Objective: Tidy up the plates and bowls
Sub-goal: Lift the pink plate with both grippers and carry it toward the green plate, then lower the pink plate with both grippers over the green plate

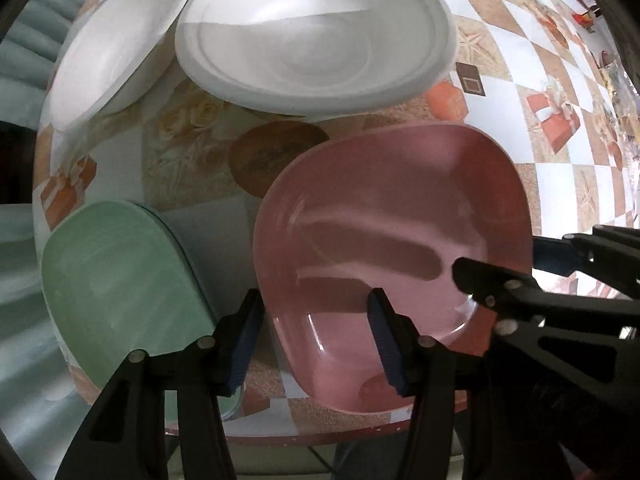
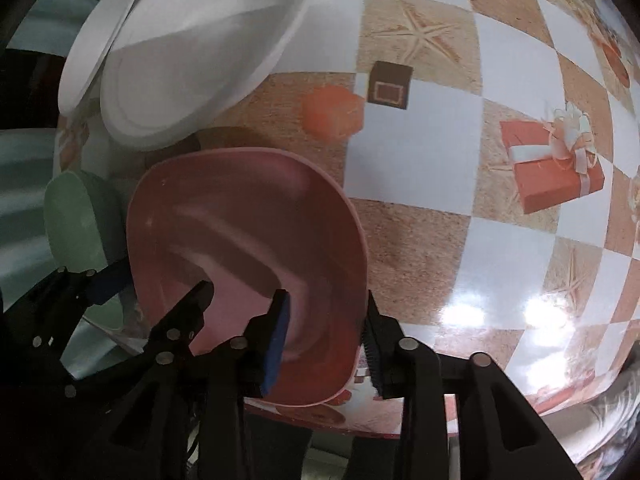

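Note:
A pink bowl (image 1: 396, 240) sits near the table's front edge; it also shows in the right wrist view (image 2: 244, 232). My left gripper (image 1: 316, 340) is open, its jaws astride the bowl's near-left rim. My right gripper (image 2: 326, 344) is open, its jaws astride the bowl's near-right rim; it shows in the left wrist view (image 1: 516, 258). A green plate (image 1: 120, 284) lies left of the bowl, seen too in the right wrist view (image 2: 76, 216). Two white bowls (image 1: 312, 36) (image 1: 120, 36) sit farther back.
The table (image 2: 460, 140) has a glossy checkered cloth printed with starfish and gift boxes. Its front edge (image 1: 320, 436) runs just below the pink bowl. A pale curtain (image 1: 24, 52) hangs at the far left.

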Demonstrator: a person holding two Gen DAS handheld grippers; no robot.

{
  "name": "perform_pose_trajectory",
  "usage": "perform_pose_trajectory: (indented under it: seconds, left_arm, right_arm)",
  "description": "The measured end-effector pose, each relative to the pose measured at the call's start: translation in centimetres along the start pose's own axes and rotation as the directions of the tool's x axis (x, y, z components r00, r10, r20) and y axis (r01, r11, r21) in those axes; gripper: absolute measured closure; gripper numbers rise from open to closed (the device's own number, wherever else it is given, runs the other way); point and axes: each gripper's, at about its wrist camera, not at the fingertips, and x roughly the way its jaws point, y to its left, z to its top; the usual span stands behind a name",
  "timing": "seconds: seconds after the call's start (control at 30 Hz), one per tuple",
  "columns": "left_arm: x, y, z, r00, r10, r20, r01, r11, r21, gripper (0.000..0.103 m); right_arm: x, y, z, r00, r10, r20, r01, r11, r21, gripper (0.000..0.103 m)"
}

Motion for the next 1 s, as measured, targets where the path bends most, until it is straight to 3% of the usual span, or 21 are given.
perform_pose_trajectory:
  seconds: [0.1,0.13,0.33,0.53,0.67,1.0]
  left_arm:
    - [-0.5,0.5,-0.2,1.0,-0.011,0.007,0.011,1.0,-0.002,0.045]
    - [-0.4,0.7,-1.6,1.0,-0.016,0.009,0.016,1.0,-0.002,0.045]
    - [-0.8,0.7,-1.5,0.999,-0.035,0.011,0.034,0.999,0.013,0.048]
    - [-1.5,1.4,-2.5,0.999,-0.042,0.011,0.042,0.999,0.019,0.052]
    - [-1.3,2.2,-2.8,0.998,-0.068,0.0,0.068,0.998,-0.016,0.06]
    - [-5.5,2.8,-4.0,0.996,-0.071,0.05,0.072,0.997,-0.01,0.061]
  right_arm:
    - [0.3,0.7,0.3,1.0,-0.009,-0.001,0.009,1.0,-0.003,0.061]
    - [0.3,0.8,0.4,1.0,-0.014,-0.003,0.014,1.0,0.0,0.061]
    - [0.6,1.4,0.7,1.0,-0.02,-0.02,0.021,1.0,0.017,0.061]
    - [0.6,-0.3,0.8,0.999,-0.004,-0.054,0.007,0.999,0.051,0.077]
    - [0.4,-0.2,0.4,0.997,-0.018,-0.072,0.02,0.999,0.038,0.077]
    - [-0.6,0.1,-0.7,0.997,0.008,-0.073,-0.005,0.999,0.05,0.077]
